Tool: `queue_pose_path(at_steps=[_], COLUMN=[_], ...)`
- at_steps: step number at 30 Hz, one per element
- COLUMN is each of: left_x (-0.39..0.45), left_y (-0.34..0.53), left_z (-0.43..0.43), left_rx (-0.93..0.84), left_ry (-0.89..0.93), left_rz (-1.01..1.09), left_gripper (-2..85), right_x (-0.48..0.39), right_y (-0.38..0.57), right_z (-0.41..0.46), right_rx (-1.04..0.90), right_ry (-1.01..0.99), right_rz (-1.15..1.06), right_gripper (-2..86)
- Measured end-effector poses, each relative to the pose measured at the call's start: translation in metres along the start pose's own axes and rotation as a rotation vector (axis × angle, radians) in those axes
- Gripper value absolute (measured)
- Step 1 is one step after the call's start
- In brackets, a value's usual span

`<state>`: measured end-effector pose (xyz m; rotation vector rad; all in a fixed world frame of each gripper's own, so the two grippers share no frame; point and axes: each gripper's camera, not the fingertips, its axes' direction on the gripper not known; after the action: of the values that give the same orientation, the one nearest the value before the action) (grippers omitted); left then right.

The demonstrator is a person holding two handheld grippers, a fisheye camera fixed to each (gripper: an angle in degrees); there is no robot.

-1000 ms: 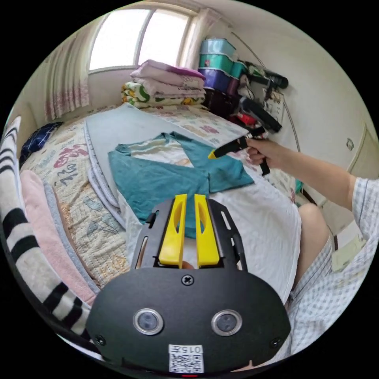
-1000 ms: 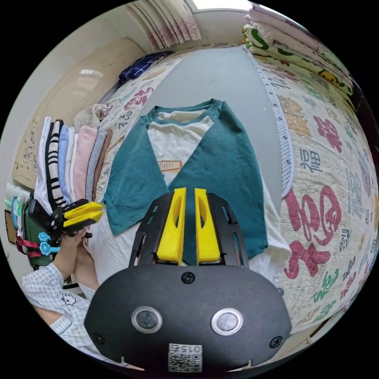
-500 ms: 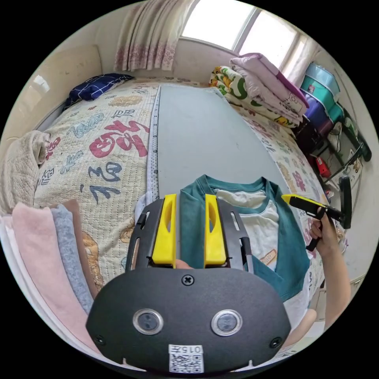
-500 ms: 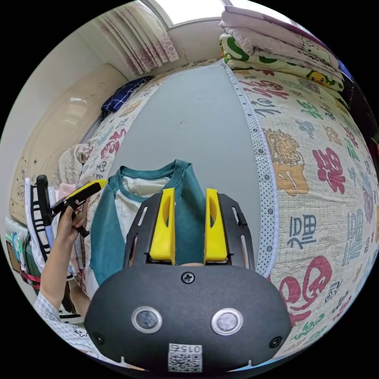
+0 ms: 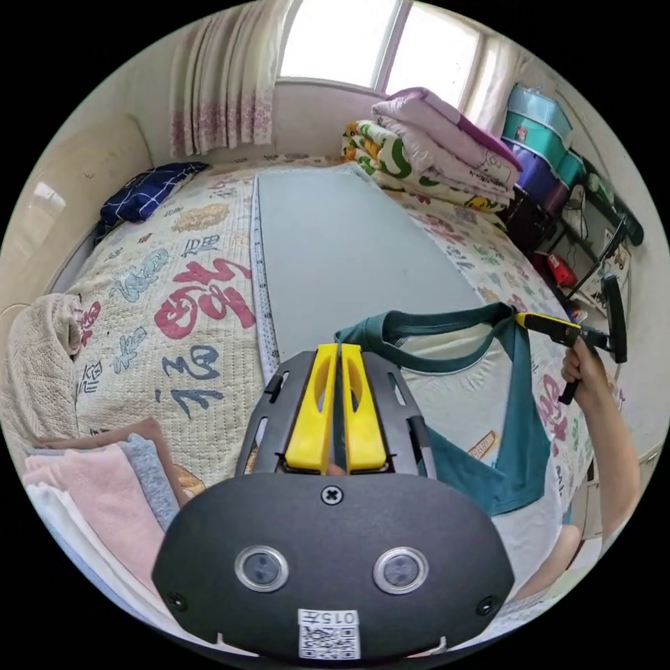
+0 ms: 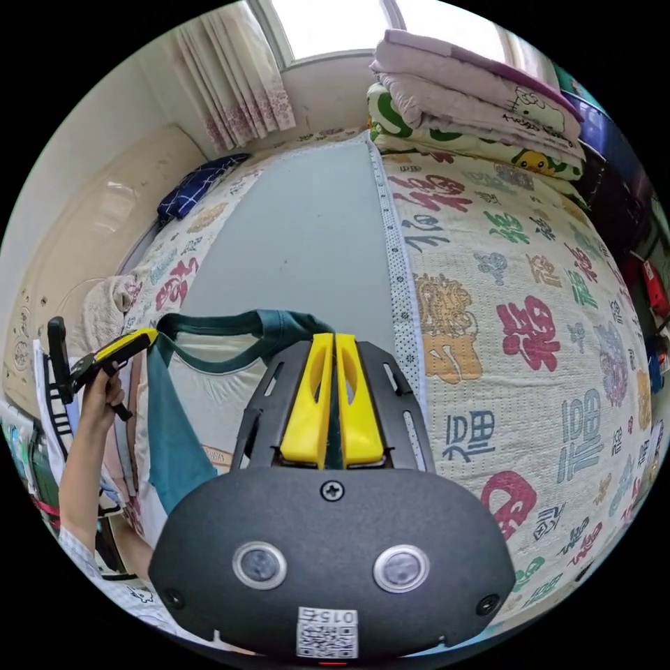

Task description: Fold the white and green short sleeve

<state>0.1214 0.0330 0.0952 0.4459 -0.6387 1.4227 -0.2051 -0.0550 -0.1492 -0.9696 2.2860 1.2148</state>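
Both grippers have closed onto the shirt [image 5: 453,391] at its shoulders: the left gripper [image 5: 333,363] pinches green cloth just beside the collar between jaws pressed almost together, and the right gripper [image 6: 333,356] does the same at the other shoulder. From the left gripper, the shirt stretches away to its right toward the right gripper [image 5: 537,321]; from the right gripper it runs off to its left toward the left gripper [image 6: 136,340], with the grey mat [image 6: 307,223] ahead of both.

To do this step well, I judge the two grips should stay level and the neckline taut, so the body drapes straight and lands on the mat without creases.

Half a second ago both pairs of jaws stood wide apart over the shoulders and the shirt lay flat; now they are clamped, and the neckline is pulled straight between them.
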Motion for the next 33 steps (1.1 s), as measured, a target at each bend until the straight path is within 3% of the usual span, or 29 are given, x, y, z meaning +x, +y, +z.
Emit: queue_pose_path(at_steps=[8, 14, 16, 22, 29, 33], left_x=[0.051, 0.102, 0.116, 0.142, 0.166, 0.176], left_y=[0.042, 0.187, 0.249, 0.36, 0.397, 0.412], left_z=[-0.116, -0.218, -0.236, -0.22, -0.238, -0.227], left_rx=[0.187, 0.179, 0.115, -0.13, -0.142, -0.226], left_ry=[0.105, 0.209, 0.264, 0.353, 0.33, 0.318], left_rz=[0.015, 0.348, 0.503, 0.682, 0.732, 0.76], left_gripper=[0.2, -0.3, -0.3, -0.3, 0.0, 1.2], right_x=[0.01, 0.031, 0.038, 0.065, 0.088, 0.094], right_y=[0.092, 0.278, 0.361, 0.496, 0.529, 0.532], right_z=[-0.128, -0.234, -0.25, -0.238, -0.268, -0.255], right_rx=[0.095, 0.08, 0.029, -0.191, -0.188, -0.315], right_ry=[-0.117, -0.242, -0.268, -0.344, -0.322, -0.291], right_rz=[-0.111, -0.376, -0.482, -0.538, -0.547, -0.604], right_gripper=[-0.9, -0.6, -0.5, -0.5, -0.2, 1.0])
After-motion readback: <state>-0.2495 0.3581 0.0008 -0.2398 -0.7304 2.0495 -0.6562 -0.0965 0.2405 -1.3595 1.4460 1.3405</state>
